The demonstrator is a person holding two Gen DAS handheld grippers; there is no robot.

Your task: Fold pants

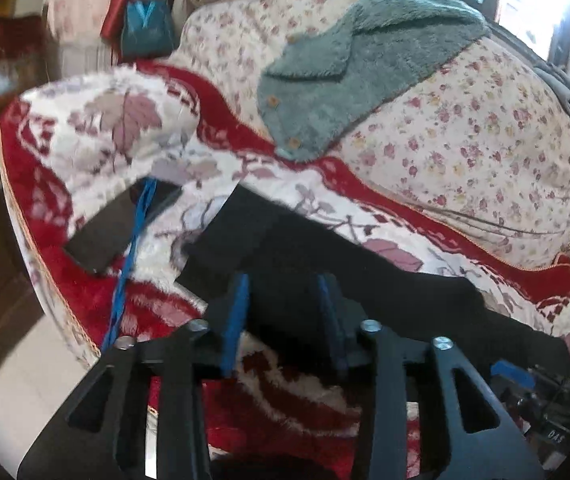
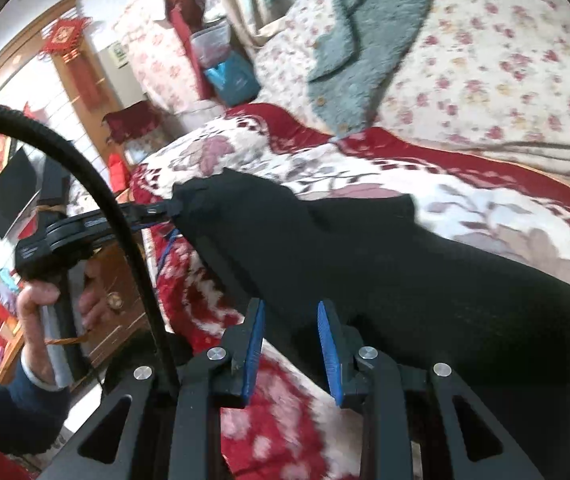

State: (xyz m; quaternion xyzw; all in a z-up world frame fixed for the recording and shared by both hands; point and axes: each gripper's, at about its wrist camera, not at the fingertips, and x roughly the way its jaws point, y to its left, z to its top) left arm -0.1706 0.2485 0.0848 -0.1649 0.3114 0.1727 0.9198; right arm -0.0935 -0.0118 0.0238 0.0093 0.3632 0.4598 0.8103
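item: black pants, lying across the red floral blanket on the bed.

left gripper: we see it pinched on a far corner of the pants.

right gripper: fingers parted, cloth between them, no clamp.

risks, as we judge: one-corner hold may slip; the plush blanket may drag and bunch the fold.

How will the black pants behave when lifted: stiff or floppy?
Probably floppy: the pants bunch at the left tongs and drape over the blanket. Likely light and not slippery, since the fabric looks soft and matte.
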